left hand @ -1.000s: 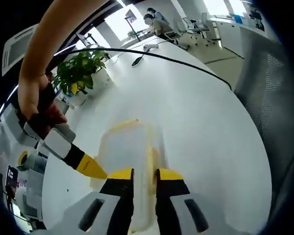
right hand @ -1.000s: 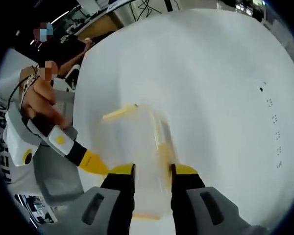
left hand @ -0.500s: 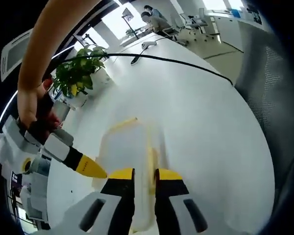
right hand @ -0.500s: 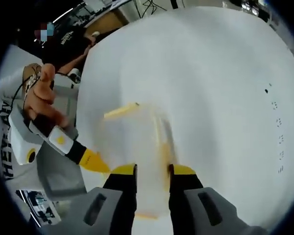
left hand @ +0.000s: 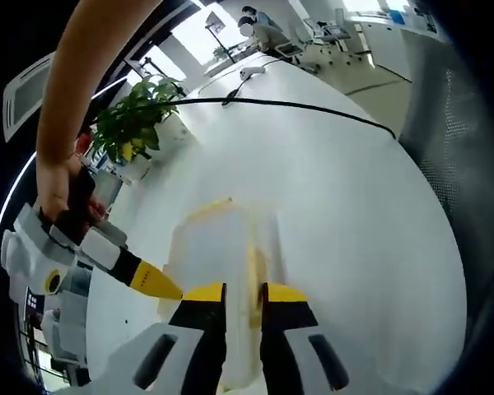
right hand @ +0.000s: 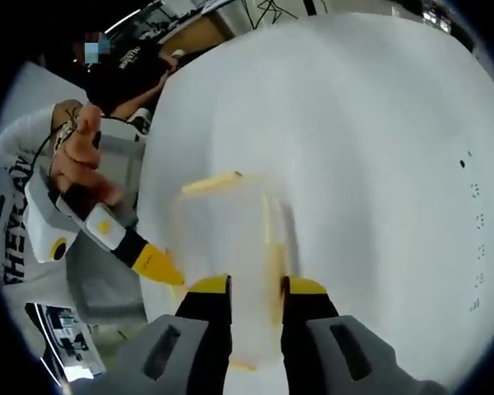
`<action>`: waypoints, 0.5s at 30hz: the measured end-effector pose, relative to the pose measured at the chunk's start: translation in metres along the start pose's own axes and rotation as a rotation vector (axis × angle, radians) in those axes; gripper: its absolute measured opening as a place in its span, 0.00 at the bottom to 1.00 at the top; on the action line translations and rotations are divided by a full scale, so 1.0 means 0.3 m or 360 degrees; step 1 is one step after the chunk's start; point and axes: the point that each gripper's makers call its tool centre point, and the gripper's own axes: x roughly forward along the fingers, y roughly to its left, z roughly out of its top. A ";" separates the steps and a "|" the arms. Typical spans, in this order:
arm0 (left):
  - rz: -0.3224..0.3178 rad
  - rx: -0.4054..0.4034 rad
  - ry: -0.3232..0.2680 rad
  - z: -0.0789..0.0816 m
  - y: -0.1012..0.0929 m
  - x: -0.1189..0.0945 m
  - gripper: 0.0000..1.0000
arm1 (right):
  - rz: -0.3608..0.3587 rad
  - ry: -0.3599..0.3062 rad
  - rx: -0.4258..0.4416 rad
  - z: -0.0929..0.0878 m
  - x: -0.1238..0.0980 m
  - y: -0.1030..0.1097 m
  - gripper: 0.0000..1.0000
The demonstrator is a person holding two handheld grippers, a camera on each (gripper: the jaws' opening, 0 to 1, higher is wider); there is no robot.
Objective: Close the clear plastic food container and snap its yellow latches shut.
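Observation:
The clear plastic container (left hand: 214, 247) lies on the white table (left hand: 346, 214) with its lid down. My left gripper (left hand: 243, 295) is shut on the yellow latch (left hand: 253, 271) along the container's near right edge. A second yellow latch (left hand: 207, 207) shows at the far end. The other gripper's yellow tip (left hand: 152, 280) touches the container's left side. In the right gripper view the container (right hand: 226, 239) sits between my right gripper's (right hand: 255, 288) jaws, which are shut on a yellow latch (right hand: 272, 255). The left gripper (right hand: 152, 263) comes in from the left, held by a hand.
A potted plant (left hand: 132, 123) stands at the table's far left. A black cable (left hand: 313, 107) runs across the far side. A mesh chair back (left hand: 469, 123) is at the right edge. A person in a white sleeve (right hand: 16, 214) stands left of the table (right hand: 354, 123).
The right gripper's jaws have drawn a little closer on the latch. Both views shifted slightly; the container has stayed in place.

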 end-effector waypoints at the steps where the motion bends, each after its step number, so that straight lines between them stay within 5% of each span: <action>1: 0.0001 -0.0010 -0.0005 0.000 0.001 0.000 0.07 | 0.0000 -0.0002 -0.0004 0.002 -0.001 0.004 0.18; 15: 0.0012 -0.0011 0.0018 0.004 0.003 0.001 0.09 | -0.0129 0.0062 -0.0069 0.013 -0.004 0.056 0.19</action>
